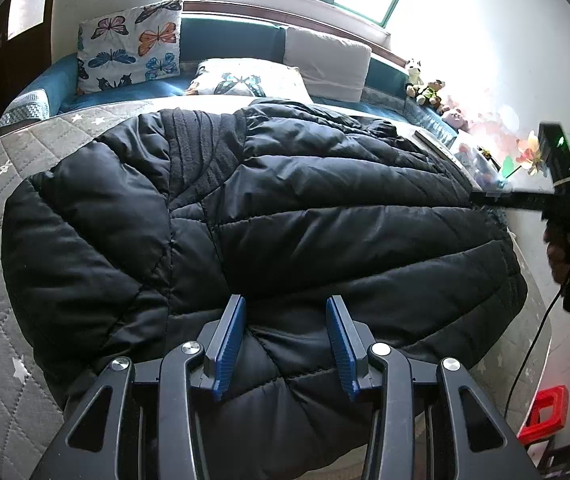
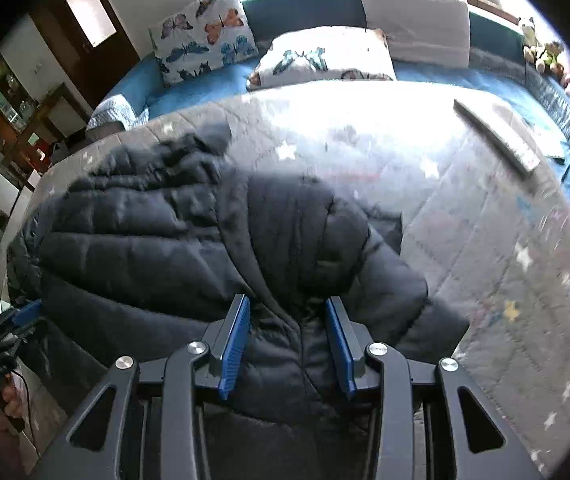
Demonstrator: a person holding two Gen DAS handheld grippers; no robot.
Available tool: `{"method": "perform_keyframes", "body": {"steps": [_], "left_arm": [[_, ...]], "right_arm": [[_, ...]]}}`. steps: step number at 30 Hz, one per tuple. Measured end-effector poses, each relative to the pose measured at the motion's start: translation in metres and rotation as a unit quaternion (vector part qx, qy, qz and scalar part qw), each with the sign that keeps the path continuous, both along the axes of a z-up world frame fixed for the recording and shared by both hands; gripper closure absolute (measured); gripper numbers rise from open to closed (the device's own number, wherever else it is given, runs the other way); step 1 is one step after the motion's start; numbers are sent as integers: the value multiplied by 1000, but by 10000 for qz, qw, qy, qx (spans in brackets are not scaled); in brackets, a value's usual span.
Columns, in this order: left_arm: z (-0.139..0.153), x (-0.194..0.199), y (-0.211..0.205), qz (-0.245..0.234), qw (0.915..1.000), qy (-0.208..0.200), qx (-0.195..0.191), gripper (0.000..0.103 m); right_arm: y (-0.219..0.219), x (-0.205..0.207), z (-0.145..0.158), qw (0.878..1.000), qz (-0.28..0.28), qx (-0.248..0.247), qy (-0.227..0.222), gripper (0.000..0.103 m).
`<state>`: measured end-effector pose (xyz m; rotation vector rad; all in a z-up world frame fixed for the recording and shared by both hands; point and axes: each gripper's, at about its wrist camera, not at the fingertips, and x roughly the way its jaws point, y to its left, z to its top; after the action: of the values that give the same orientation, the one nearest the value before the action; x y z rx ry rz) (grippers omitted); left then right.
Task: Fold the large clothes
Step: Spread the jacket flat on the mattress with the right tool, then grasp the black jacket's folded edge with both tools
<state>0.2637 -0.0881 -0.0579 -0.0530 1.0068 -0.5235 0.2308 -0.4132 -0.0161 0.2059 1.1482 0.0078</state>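
A black quilted puffer jacket (image 1: pixel 269 216) lies spread on a grey star-patterned quilt (image 1: pixel 9 184) on the bed. My left gripper (image 1: pixel 285 344) is open, its blue pads above the jacket's near hem, holding nothing. My right gripper shows in the left wrist view (image 1: pixel 485 196) at the jacket's right edge. In the right wrist view the right gripper (image 2: pixel 289 344) is open over a bunched part of the jacket (image 2: pixel 189 240), pads either side of a fold. The quilt (image 2: pixel 465 208) lies bare to the right.
Butterfly pillows (image 1: pixel 129 48) and a white cushion (image 1: pixel 325 60) lie at the bed's head. Plush toys (image 1: pixel 429 88) sit at the far right corner. A flat grey object (image 2: pixel 497 140) lies on the quilt. A red object (image 1: pixel 545 408) is off the bed's near right edge.
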Motion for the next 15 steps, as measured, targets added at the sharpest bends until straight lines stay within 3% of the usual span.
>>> {"method": "perform_keyframes", "body": {"steps": [4, 10, 15], "left_arm": [[-1, -1, 0, -4, 10000, -6, 2, 57], [1, -2, 0, -4, 10000, -5, -32, 57], [3, -3, 2, -1, 9999, -22, -100, 57]], "right_arm": [[4, 9, 11, 9994, -1, 120, -331, 60], [12, 22, -39, 10000, -18, 81, -29, 60], [13, 11, -14, 9999, 89, -96, -90, 60]]}}
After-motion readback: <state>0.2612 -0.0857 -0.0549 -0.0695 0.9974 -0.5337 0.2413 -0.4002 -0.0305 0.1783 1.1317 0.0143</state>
